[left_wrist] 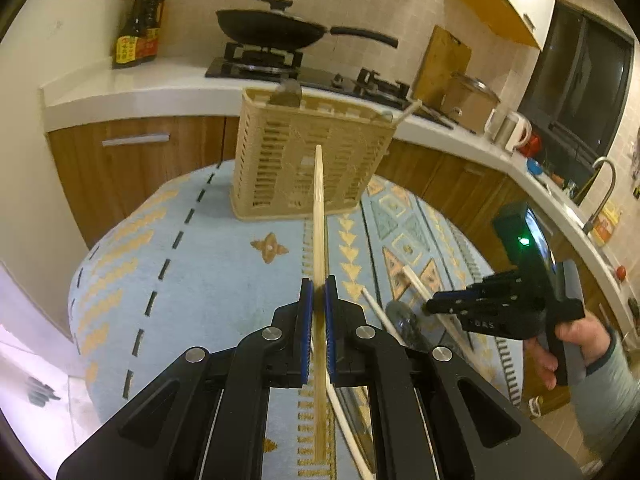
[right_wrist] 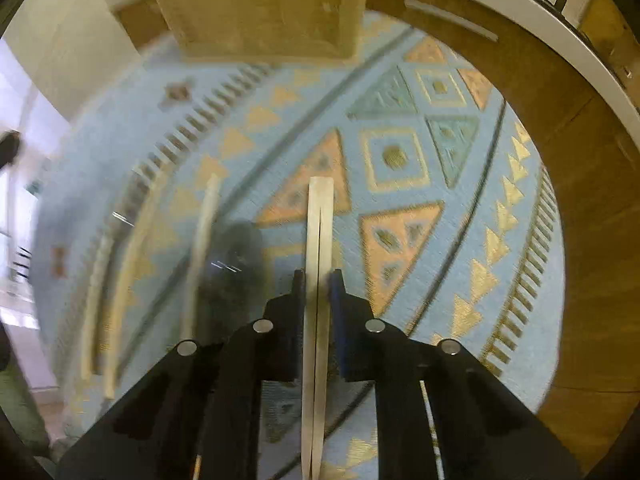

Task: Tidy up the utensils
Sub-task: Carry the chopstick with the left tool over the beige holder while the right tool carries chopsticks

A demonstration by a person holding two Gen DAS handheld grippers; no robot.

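Here the left gripper (left_wrist: 319, 294) has its jaws clenched on a thin wooden chopstick (left_wrist: 319, 216), which stands up from the blue pads and points toward the beige slotted utensil basket (left_wrist: 308, 160). The basket stands upright on the surface (left_wrist: 200, 264), which is covered with a light blue patterned cloth, and some utensils already stick out of its top.

The right gripper (right_wrist: 318, 280) points steeply down at the cloth. A pair of pale chopsticks (right_wrist: 320, 220) lies side by side between its jaws; the pads are close on both sides, and the blurred picture does not show clearly whether they press. In the left wrist view the right gripper (left_wrist: 430, 306) is low over the surface, with a hand (left_wrist: 560, 344) on its handle. More pale sticks (right_wrist: 204, 240) lie on the cloth nearby.
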